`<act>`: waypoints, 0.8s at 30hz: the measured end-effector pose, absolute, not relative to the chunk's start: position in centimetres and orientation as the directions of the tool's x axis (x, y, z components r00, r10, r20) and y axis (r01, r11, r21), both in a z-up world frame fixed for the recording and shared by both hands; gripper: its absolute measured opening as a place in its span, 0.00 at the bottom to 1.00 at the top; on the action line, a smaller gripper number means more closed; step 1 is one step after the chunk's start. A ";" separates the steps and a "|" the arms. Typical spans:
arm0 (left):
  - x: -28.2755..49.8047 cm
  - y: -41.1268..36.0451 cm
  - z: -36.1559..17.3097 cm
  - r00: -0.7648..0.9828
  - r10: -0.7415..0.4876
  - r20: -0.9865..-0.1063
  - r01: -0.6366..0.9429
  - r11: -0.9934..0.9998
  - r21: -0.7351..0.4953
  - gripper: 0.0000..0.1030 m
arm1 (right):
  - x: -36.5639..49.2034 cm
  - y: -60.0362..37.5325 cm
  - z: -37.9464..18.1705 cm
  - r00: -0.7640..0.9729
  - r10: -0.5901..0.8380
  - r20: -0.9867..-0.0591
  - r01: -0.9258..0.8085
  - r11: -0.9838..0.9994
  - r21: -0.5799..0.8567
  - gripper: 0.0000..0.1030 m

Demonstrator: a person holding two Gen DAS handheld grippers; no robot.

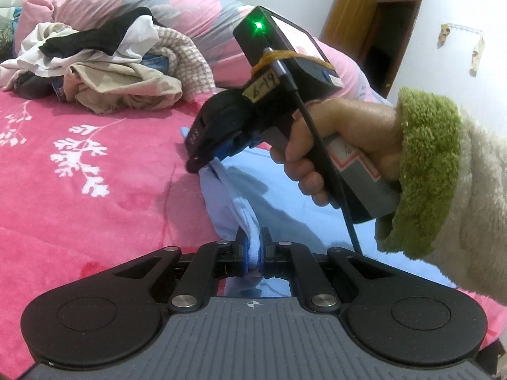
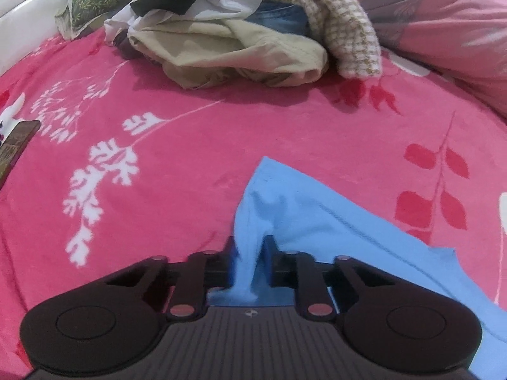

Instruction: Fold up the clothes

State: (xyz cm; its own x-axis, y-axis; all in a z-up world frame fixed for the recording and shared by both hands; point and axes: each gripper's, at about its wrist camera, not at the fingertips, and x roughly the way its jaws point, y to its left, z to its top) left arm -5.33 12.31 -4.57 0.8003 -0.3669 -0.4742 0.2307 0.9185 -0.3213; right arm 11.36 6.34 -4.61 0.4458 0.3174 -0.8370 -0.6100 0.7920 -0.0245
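Light blue garment [image 2: 317, 221] spread on pink floral bed cover [image 2: 190, 145], near edge bunched. Left gripper [image 1: 252, 247]: fingers pinching a fold of that blue fabric. Right gripper [image 2: 252, 253]: fingers likewise clamped on a blue fold, device gripped by a hand [image 1: 342, 139] in green-cuffed fleece sleeve [image 1: 424, 171]. Unfolded clothes pile [image 2: 240, 31] farther back, beside pink duvet [image 1: 177, 3].

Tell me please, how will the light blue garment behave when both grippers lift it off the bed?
Probably floppy: the light blue garment bunches into soft folds where the right gripper pinches it. It likely sags between that and the left gripper, since both hold only an edge. It seems thin and light, so it should lift easily.
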 end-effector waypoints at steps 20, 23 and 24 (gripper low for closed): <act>-6.3 8.0 -0.6 0.782 -0.468 -0.411 0.339 0.874 -0.348 0.04 | 9.3 -2.2 2.6 0.577 0.412 -0.706 -0.566 0.824 0.018 0.03; -6.3 6.6 -0.2 0.768 -0.486 -0.418 0.357 0.866 -0.351 0.04 | 9.0 -4.6 3.4 0.590 0.430 -0.683 -0.552 0.832 0.047 0.03; -6.2 6.1 0.0 0.762 -0.492 -0.421 0.364 0.863 -0.351 0.04 | 8.9 -5.4 3.6 0.594 0.437 -0.675 -0.548 0.835 0.058 0.03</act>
State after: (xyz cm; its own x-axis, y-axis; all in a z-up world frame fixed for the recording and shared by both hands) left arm -6.24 6.07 0.00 0.7622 -0.4921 -0.4206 0.3637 0.8630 -0.3506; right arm 8.93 -5.36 3.59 0.5942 0.4372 -0.6751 -0.5478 0.8346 0.0584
